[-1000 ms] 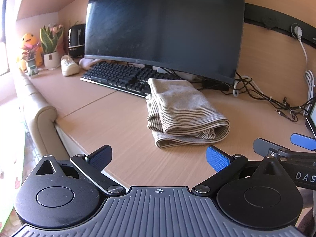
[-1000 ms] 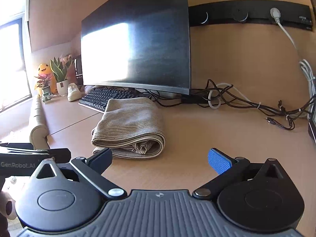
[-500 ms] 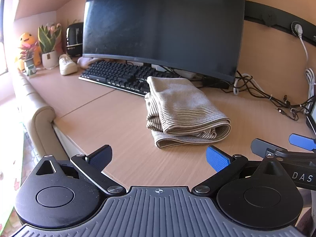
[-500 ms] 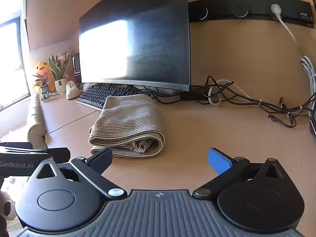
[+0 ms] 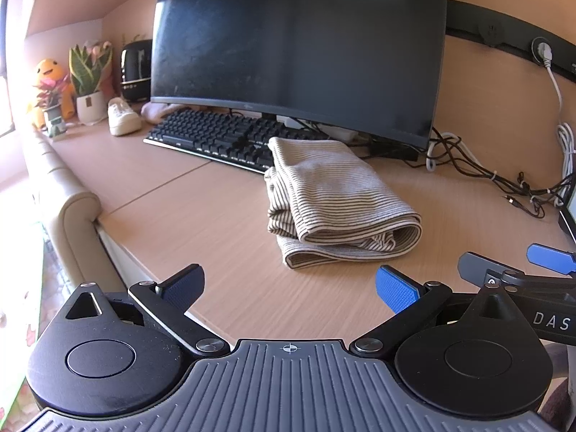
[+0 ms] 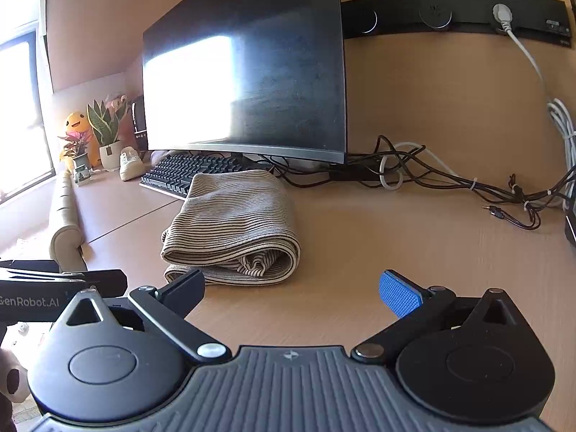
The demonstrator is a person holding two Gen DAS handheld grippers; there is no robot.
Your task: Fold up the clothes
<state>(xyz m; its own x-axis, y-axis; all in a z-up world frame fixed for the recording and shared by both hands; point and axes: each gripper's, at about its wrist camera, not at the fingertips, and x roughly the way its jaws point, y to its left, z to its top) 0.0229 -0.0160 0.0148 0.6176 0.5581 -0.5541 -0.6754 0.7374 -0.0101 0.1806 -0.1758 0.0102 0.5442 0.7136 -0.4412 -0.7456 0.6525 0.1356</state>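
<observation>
Over the last second little is changed: both views are shifted only slightly, and the striped garment (image 5: 334, 198) is left folded on the tabletop (image 5: 201, 223) near its far edge, just in front of the keyboard (image 5: 216, 138). The left hand-held gripper (image 5: 289, 286) and the right hand-held gripper (image 6: 291, 288) are held spread and empty at the near edge, so the fold is judged finished.

Wall (image 6: 450, 100): tan wood panelling, black socket rail (image 6: 453, 14) across it.
Surface (image 5: 223, 223): light wood grain, seam line on left part.
Edge: padded beige bumper (image 5: 68, 194).
Window (image 6: 18, 115): left, strong daylight, glare reflected on monitor (image 6: 244, 72).
</observation>
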